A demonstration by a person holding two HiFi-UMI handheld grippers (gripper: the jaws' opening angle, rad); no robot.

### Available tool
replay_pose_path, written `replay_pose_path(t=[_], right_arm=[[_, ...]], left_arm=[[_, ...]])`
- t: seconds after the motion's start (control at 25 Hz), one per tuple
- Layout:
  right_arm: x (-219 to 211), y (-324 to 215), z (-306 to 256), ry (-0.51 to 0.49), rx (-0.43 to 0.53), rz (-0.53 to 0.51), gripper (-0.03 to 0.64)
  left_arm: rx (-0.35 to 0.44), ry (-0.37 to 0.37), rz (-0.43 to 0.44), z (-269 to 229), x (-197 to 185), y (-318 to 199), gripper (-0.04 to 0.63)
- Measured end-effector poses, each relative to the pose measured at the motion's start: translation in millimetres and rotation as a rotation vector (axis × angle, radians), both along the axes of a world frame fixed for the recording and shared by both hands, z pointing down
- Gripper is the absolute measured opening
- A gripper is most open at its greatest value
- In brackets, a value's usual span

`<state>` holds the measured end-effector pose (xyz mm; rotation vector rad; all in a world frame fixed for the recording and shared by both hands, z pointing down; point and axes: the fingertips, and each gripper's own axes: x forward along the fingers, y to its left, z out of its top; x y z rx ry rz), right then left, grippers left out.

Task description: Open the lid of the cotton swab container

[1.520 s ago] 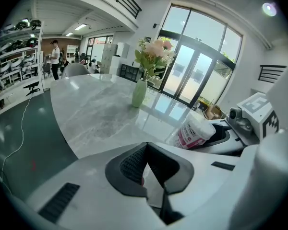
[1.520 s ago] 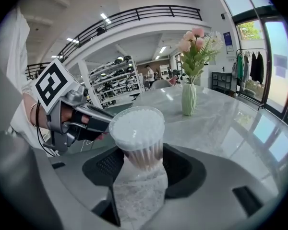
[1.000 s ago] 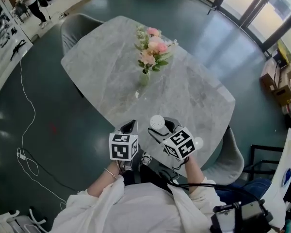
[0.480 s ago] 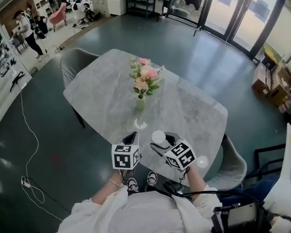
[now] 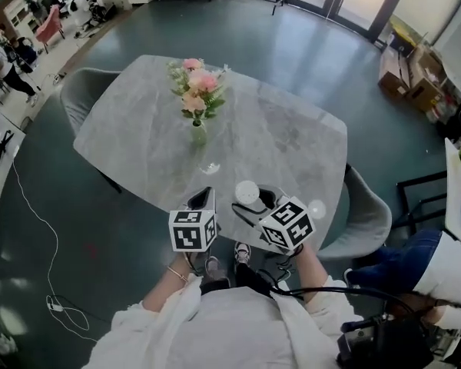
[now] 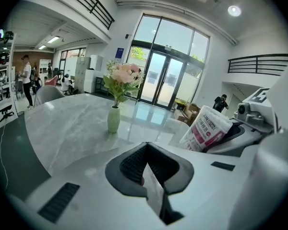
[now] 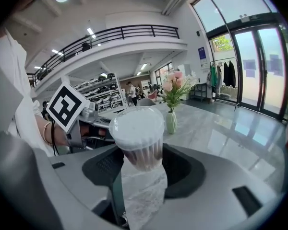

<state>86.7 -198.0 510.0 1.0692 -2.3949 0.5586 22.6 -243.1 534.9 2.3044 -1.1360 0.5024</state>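
The cotton swab container is a clear round tub with a white lid, its lower part wrapped in crinkled plastic film. My right gripper is shut on it and holds it above the table's near edge, lid pointing away from me. In the right gripper view the tub stands up between the jaws of that gripper. My left gripper hangs just left of it, apart from it, jaws shut. In the left gripper view the container shows its pink label at the right.
A vase of pink flowers stands mid-table on the grey marble table. A small white round thing lies near the table's right front edge. Grey chairs stand at two sides. A cable lies on the floor.
Both grippers have risen a little, side by side, the container still in the right one. The head view has swung, so the table and vase now sit further left.
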Motion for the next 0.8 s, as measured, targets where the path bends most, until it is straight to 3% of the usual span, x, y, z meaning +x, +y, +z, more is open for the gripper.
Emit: replay_pose_path(t=[0.32, 0.6, 0.8], right_arm=[[14.4, 20.1, -19.6, 0.039, 0.014, 0.052, 0.301], [21.6, 12.5, -53.2, 0.100, 0.061, 0.027, 0.301], [24.6, 1.0, -74.9, 0.120, 0.089, 0.003, 0.301]], left_arm=[[0.022, 0.030, 0.102, -12.9, 25.0, 12.6, 0.008], [0.102, 0.051, 0.129, -52.6, 31.9, 1.4, 0.008], [0.200, 0.076, 0.163, -96.3, 37.0, -8.1, 0.008]])
